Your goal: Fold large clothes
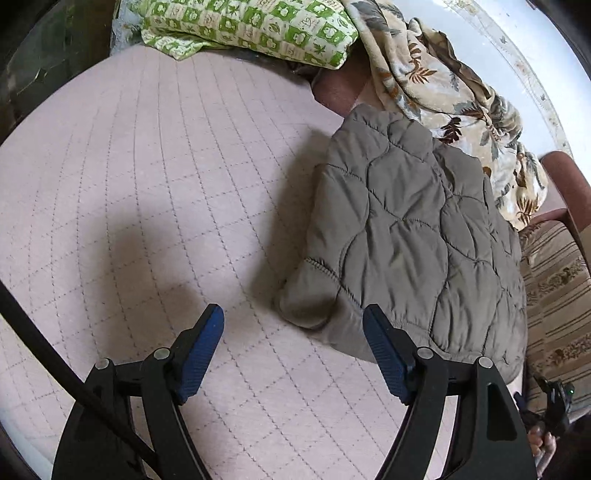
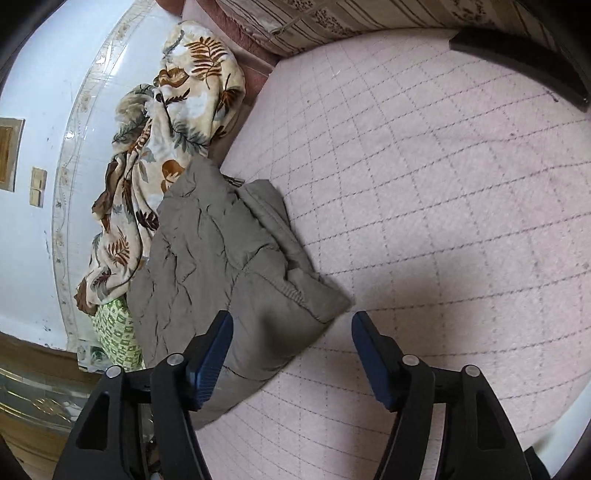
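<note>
Lying folded into compact bundle on pink quilted mattress (image 1: 147, 184): grey-brown quilted jacket (image 1: 413, 236), far edge against leaf-print blanket (image 1: 443, 85). Green checked pillow (image 1: 251, 26) beyond blanket. Left gripper (image 1: 293, 334) spread wide, empty, near jacket's corner. Right gripper (image 2: 291, 338) spread wide, empty, jacket corner between blue pads (image 2: 210, 362), untouched.

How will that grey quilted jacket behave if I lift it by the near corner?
The quilted jacket is puffy and creased, so it will probably droop and unfold rather than hold shape. It looks light for its bulk. The shell seems smooth, so it may slip.
</note>
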A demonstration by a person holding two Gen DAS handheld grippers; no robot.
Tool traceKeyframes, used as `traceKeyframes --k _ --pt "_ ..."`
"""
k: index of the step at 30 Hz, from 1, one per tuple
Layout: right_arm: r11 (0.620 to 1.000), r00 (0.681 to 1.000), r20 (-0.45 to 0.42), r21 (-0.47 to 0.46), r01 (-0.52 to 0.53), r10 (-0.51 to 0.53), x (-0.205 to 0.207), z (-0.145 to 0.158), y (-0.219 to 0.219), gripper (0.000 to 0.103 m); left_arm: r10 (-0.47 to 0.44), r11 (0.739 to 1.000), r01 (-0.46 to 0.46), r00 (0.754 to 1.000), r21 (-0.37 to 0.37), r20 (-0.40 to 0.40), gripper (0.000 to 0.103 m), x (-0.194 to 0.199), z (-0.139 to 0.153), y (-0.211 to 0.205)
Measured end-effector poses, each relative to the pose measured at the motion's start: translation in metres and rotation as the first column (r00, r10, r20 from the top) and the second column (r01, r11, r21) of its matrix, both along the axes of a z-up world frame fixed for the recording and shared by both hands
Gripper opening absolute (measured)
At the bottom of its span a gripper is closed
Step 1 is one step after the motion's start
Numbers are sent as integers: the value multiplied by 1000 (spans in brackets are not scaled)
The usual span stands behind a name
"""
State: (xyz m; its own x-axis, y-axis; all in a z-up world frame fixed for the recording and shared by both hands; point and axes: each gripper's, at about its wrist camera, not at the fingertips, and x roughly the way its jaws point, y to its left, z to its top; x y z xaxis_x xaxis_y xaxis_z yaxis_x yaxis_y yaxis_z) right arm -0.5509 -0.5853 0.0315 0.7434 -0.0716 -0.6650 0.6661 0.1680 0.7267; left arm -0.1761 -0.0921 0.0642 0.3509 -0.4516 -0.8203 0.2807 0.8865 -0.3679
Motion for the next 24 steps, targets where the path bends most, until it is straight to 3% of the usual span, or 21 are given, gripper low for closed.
traceKeyframes --k 10,15,24 --pt "999 999 6 19 -39 39 24 -6 11 77 16 991 -33 991 -133 -130 79 10 -17 6" --pt "999 1000 12 35 -27 27 23 -9 11 77 19 986 -41 991 -159 -135 79 9 -20 -4" --pt "994 998 60 103 24 -30 24 -26 8 80 91 953 -152 969 -261 -229 80 10 -48 -19"
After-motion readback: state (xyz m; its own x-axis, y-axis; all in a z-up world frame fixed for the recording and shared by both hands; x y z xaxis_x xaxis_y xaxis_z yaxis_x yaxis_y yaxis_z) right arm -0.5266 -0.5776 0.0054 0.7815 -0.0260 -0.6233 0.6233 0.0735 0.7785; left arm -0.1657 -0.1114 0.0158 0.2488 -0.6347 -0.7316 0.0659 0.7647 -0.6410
